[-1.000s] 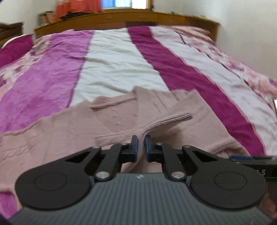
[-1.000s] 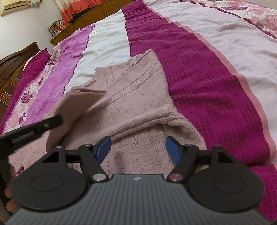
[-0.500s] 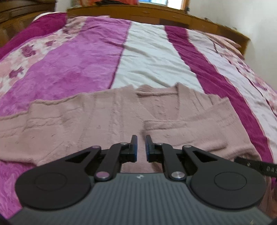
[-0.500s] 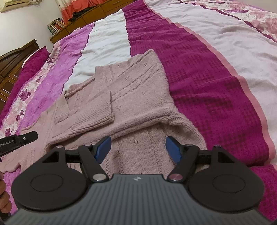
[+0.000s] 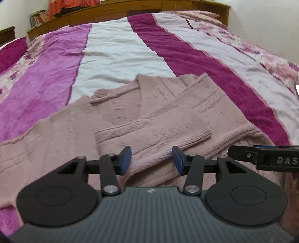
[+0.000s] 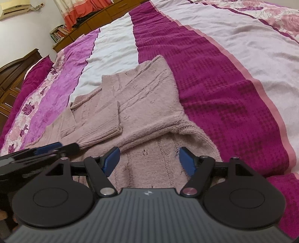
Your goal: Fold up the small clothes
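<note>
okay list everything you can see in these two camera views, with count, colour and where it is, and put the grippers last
sweater: one, dusty pink knit, flat on the bed, one sleeve folded across its front
bedspread: one, magenta, purple and white stripes, covering the bed
headboard: one, brown wood, far end of the bed
books: several, mixed colours, shelf by the headboard
left gripper: one, black with blue pads, jaws just opened, over the sweater, gripping nothing
right gripper: one, black with blue pads, open over the hem

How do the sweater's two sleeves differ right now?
One sleeve is folded across the sweater's chest, cuff lying on the body; the other sleeve lies spread outward toward the purple stripe, unfolded. The folded one sits just ahead of the open left gripper; the other lies off to its side. Same pink knit.
</note>
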`<state>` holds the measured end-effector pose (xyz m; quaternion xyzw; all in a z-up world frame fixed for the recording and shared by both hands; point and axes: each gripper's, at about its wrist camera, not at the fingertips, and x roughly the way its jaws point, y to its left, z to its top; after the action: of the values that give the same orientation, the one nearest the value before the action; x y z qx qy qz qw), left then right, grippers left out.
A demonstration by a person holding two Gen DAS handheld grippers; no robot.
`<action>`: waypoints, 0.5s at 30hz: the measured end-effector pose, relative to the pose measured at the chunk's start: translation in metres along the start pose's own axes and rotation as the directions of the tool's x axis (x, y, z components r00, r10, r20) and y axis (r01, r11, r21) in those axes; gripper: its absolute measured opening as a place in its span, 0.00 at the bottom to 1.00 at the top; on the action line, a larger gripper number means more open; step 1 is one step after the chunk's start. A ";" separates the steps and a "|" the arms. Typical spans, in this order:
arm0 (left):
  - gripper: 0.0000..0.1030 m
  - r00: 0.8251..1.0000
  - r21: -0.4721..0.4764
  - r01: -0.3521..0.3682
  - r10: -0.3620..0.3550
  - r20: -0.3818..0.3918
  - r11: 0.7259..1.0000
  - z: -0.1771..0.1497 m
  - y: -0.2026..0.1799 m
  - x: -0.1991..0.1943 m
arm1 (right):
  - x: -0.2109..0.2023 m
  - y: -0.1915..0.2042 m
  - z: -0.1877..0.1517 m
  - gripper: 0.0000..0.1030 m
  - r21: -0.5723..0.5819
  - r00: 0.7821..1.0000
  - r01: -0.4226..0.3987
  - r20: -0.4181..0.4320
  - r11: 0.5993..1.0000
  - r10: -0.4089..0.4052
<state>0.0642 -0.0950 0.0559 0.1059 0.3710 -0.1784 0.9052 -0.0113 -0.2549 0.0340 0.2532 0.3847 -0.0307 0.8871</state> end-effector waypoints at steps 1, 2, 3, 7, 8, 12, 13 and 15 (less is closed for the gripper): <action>0.49 1.000 0.005 0.002 -0.002 -0.008 1.000 0.000 -0.002 0.005 | 0.000 0.000 0.000 0.74 0.001 1.000 -0.002 0.000 1.000 0.002; 0.49 1.000 0.008 0.006 -0.005 -0.012 1.000 0.001 -0.004 0.010 | 0.000 -0.001 -0.001 0.74 0.002 1.000 -0.003 0.000 1.000 0.003; 0.49 1.000 0.014 0.007 -0.007 -0.013 1.000 0.001 -0.005 0.015 | 0.001 -0.002 -0.001 0.74 0.004 1.000 -0.005 0.000 1.000 0.005; 0.49 1.000 0.074 -0.008 0.008 0.003 0.997 0.003 -0.015 0.022 | 0.003 -0.004 -0.002 0.74 0.009 1.000 -0.011 0.001 1.000 0.011; 0.49 1.000 0.090 -0.010 0.009 0.009 0.996 0.003 -0.018 0.023 | 0.004 -0.004 -0.002 0.75 0.009 1.000 -0.011 0.002 1.000 0.011; 0.49 0.999 0.112 -0.023 0.020 0.028 0.993 0.004 -0.023 0.025 | 0.006 -0.003 -0.004 0.77 0.004 1.000 -0.013 0.006 1.000 0.013; 0.45 0.999 0.104 -0.022 0.018 0.034 0.994 0.003 -0.022 0.025 | 0.006 -0.003 -0.004 0.77 0.002 1.000 -0.014 0.006 1.000 0.014; 0.18 0.999 0.091 0.011 -0.016 0.047 0.996 0.003 -0.019 0.022 | 0.007 -0.003 -0.004 0.77 0.000 1.000 -0.015 0.007 1.000 0.015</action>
<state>0.0733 -0.1190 0.0414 0.1402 0.3415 -0.2037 0.9068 -0.0101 -0.2547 0.0259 0.2558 0.3799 -0.0248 0.8886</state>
